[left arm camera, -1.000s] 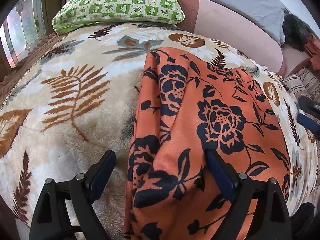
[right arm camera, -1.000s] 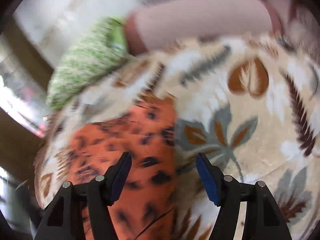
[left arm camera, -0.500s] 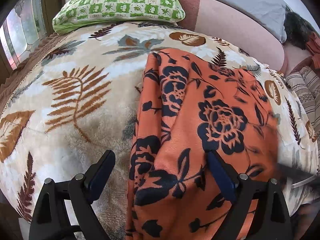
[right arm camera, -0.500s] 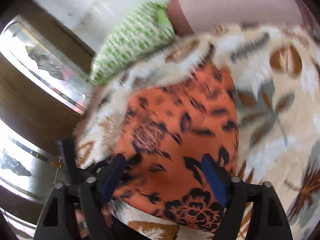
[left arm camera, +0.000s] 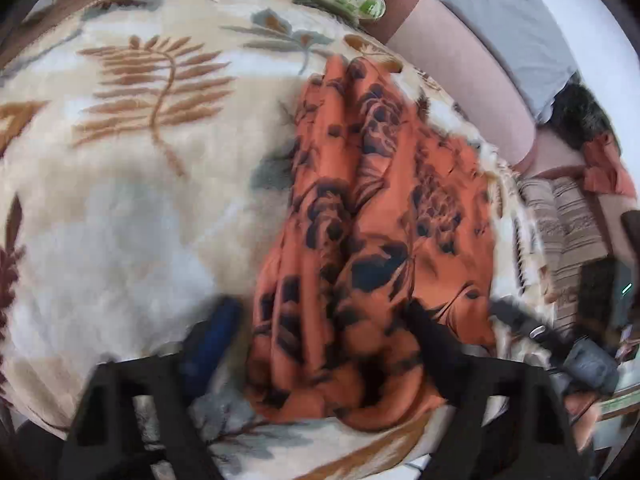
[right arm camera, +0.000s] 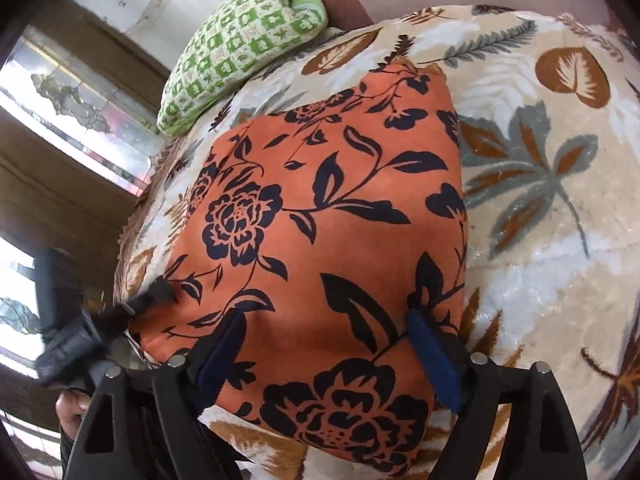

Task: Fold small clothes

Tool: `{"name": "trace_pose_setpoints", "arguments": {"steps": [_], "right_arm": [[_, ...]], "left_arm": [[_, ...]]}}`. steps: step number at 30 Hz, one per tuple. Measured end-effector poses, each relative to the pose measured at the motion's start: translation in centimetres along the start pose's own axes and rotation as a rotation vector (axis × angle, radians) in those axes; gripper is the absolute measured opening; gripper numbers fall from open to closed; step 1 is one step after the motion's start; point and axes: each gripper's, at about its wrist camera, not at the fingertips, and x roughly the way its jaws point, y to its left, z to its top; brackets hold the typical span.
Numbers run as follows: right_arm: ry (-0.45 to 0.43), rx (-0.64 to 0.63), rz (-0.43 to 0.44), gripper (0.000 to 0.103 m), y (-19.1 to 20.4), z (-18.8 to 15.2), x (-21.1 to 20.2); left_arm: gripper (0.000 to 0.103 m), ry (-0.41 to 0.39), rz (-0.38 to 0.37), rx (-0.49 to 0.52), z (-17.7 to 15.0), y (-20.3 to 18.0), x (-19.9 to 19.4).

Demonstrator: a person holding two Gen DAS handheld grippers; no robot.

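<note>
An orange cloth with dark blue flowers [right arm camera: 320, 216] lies folded on a leaf-patterned blanket [right arm camera: 540, 240]. In the left wrist view the cloth [left arm camera: 372, 240] looks blurred and bunched into long ridges. My left gripper [left arm camera: 324, 328] is open, its jaws either side of the cloth's near end, which rises between them. My right gripper [right arm camera: 328, 336] is open and low over the cloth's near edge, jaws wide apart. The left gripper's tip [right arm camera: 148, 300] shows at the cloth's left corner in the right wrist view.
A green checked pillow [right arm camera: 240, 44] lies at the blanket's far end against a pink bolster [left arm camera: 452, 60]. A glass-panelled wooden cabinet [right arm camera: 72, 120] stands to the left. Striped folded fabric [left arm camera: 568, 224] and grey bedding [left arm camera: 516, 20] lie to the right.
The left gripper has swung over the cloth's near end and the cloth there has bunched into ridges. The right gripper has moved left and settled over the cloth.
</note>
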Motion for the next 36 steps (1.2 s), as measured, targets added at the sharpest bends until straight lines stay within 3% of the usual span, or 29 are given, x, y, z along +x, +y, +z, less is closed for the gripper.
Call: {"name": "trace_pose_setpoints", "arguments": {"steps": [1,2,4,6,9,12,13,14,16,19,24,25,26,28,29,33,36], "right_arm": [[0.004,-0.005,0.003,0.09,0.1,0.1,0.1],[0.005,-0.005,0.007,0.09,0.1,0.1,0.2],[0.003,-0.005,0.01,0.092,0.0,0.1,0.2],[0.004,-0.014,0.008,0.093,0.0,0.1,0.1],[0.008,-0.027,0.018,0.096,0.1,0.1,0.4],[0.024,-0.035,0.028,0.1,0.2,0.5,0.6],[0.027,-0.036,0.029,0.101,0.2,0.5,0.6],[0.034,-0.041,0.034,0.101,0.2,0.6,0.7],[0.037,-0.044,0.041,0.102,0.2,0.6,0.7],[0.036,-0.046,0.052,0.102,0.1,0.6,0.7],[0.027,-0.016,0.102,0.102,-0.5,0.7,0.7],[0.024,-0.011,0.115,0.102,-0.7,0.7,0.6],[0.023,-0.01,0.124,0.102,-0.8,0.7,0.6],[0.022,-0.015,0.135,0.102,-1.0,0.7,0.5],[0.019,-0.013,0.138,0.102,-1.0,0.7,0.5],[0.011,-0.021,0.124,0.102,-0.9,0.6,0.6],[0.013,-0.01,0.122,0.103,-0.9,0.7,0.3]], "left_arm": [[0.046,0.007,-0.031,0.014,-0.1,-0.2,-0.3],[0.03,0.028,-0.084,-0.011,0.0,0.0,-0.5],[0.028,0.01,-0.103,-0.028,0.3,-0.1,-1.4],[0.028,0.015,-0.093,-0.006,0.1,-0.4,-1.4],[0.032,0.069,-0.106,-0.074,-0.7,1.4,0.7],[0.04,0.05,-0.111,-0.054,0.6,0.5,-1.7],[0.047,0.008,-0.108,-0.01,1.4,-0.1,-2.9],[0.062,-0.035,-0.124,0.026,2.5,-0.6,-4.2],[0.081,-0.091,-0.147,0.049,5.0,-1.1,-5.3],[0.081,-0.063,-0.172,0.067,9.7,-1.8,-3.0],[0.08,0.023,-0.257,-0.015,13.3,-1.1,4.2],[0.067,0.039,-0.261,-0.042,13.3,-0.4,5.4],[0.043,0.061,-0.245,-0.089,13.3,0.6,6.3],[0.027,0.057,-0.304,-0.191,12.7,2.6,6.0],[0.024,0.053,-0.316,-0.206,12.4,3.1,5.7],[0.027,0.082,-0.302,-0.182,12.6,2.7,5.9],[0.044,0.077,-0.216,-0.088,13.0,0.9,4.6]]}}
